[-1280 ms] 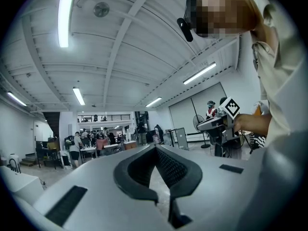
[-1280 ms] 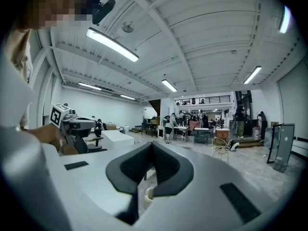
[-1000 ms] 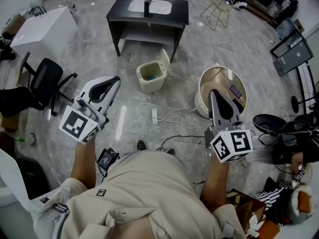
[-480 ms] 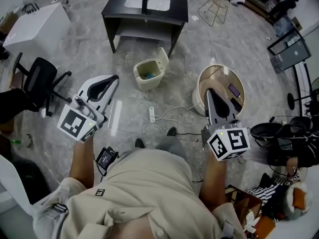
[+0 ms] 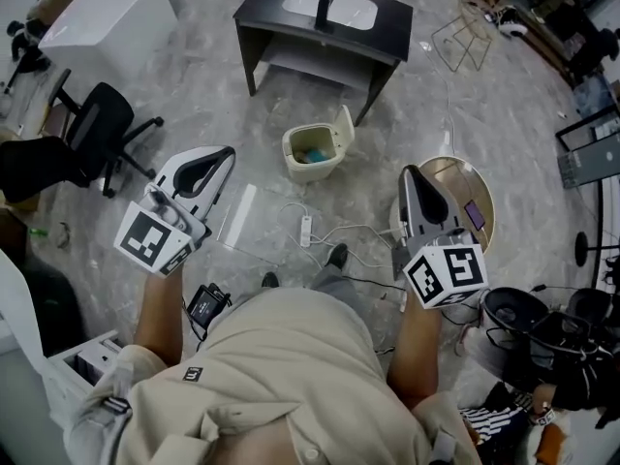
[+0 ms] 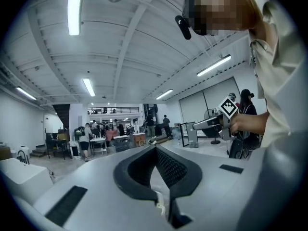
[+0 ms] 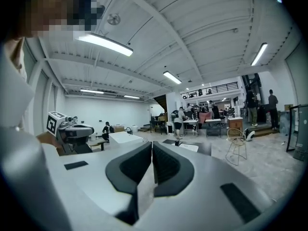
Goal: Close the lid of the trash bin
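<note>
path to bin — open | pwr strip btwn | table behind

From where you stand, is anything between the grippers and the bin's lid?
Nothing upright. The left gripper and right gripper have open air to the raised lid of the trash bin. Only a power strip and cables lie on the floor between.

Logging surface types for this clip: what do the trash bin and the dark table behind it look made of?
Trash bin: likely moulded plastic, cream, matte; smooth rounded walls, thin lid standing open. Table: probably painted or laminated board, matte black; flat slab top and panel legs. Its white inset may be ceramic or plastic; cannot tell.
</note>
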The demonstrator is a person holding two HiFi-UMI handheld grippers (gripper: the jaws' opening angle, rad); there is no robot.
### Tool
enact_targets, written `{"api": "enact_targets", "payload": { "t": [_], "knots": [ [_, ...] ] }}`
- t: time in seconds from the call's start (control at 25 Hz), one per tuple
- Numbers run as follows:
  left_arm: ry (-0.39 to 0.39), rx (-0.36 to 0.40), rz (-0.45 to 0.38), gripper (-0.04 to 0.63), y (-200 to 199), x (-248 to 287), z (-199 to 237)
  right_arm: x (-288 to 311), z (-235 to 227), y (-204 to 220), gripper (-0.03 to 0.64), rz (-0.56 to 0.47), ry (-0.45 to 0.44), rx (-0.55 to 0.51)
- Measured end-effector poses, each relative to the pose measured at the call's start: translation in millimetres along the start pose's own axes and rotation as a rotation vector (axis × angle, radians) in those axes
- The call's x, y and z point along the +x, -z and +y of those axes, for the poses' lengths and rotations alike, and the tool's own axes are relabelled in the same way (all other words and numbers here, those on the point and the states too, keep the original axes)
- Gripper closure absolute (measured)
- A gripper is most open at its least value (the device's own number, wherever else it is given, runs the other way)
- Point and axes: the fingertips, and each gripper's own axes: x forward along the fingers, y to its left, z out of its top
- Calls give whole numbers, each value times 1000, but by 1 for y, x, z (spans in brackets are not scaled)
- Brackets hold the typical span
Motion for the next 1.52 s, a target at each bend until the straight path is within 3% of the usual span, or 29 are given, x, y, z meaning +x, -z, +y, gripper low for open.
{"api": "enact_targets", "payload": {
  "t": [0.44, 0.92, 1.24, 1.52],
  "knots": [
    [-118, 19, 67, 580, 1, 100, -8, 63, -104, 2, 591, 16, -150, 28],
    [-163, 47, 114, 580, -8, 185, -16, 100, -188, -3, 591, 21, -216, 55],
    [-70, 59, 140, 580, 18, 239, 9, 122, -214, 18, 591, 55, -150, 84],
    [100, 45, 129, 580, 41, 288, 51, 134, -229, 31, 591, 75, 43, 123]
  ]
}}
